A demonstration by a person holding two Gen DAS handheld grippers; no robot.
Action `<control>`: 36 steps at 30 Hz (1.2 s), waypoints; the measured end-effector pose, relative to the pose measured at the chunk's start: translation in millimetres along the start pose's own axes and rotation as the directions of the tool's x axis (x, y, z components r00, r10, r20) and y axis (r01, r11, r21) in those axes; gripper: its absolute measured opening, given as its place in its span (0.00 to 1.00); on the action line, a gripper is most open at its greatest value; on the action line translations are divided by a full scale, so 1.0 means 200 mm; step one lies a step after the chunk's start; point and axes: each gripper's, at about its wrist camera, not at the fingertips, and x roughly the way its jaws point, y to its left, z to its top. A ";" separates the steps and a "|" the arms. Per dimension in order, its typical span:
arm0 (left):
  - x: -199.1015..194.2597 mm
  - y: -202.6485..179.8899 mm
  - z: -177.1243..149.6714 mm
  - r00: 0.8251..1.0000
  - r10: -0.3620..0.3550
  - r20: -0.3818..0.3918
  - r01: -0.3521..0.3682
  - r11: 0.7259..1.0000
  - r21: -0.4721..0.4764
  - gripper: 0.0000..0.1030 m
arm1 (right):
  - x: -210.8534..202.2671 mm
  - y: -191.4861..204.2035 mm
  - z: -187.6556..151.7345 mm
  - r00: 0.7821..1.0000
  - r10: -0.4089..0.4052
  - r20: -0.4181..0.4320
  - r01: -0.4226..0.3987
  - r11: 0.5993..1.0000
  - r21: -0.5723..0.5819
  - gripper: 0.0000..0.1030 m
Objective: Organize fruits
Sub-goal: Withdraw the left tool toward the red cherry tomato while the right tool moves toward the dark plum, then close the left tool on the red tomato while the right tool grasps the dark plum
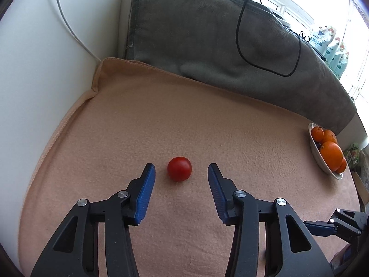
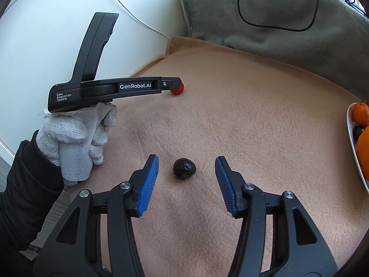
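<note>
A small red round fruit [image 1: 179, 169] lies on the beige blanket [image 1: 161, 120], just ahead of and between the fingertips of my left gripper [image 1: 181, 173], which is open and empty. A small dark purple fruit [image 2: 184, 168] lies on the blanket between the fingertips of my right gripper [image 2: 186, 168], also open and empty. The red fruit [image 2: 178, 89] shows farther back in the right wrist view, partly hidden by the left gripper's body [image 2: 115, 90]. A white bowl [image 1: 318, 159] with several oranges [image 1: 331, 154] sits at the right edge.
A grey-green cushion [image 1: 207, 41] with a black cable [image 1: 239, 34] on it lies behind the blanket. A white wall [image 1: 34, 69] with a white cord borders the left. My gloved left hand [image 2: 76, 136] holds the left gripper. The bowl rim [image 2: 352, 143] is at far right.
</note>
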 end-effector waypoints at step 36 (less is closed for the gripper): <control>0.07 0.01 -0.01 1.000 0.012 -0.027 -0.012 1.000 0.000 0.22 | 0.13 0.03 -0.01 0.998 -0.020 -0.059 0.018 0.999 -0.035 0.25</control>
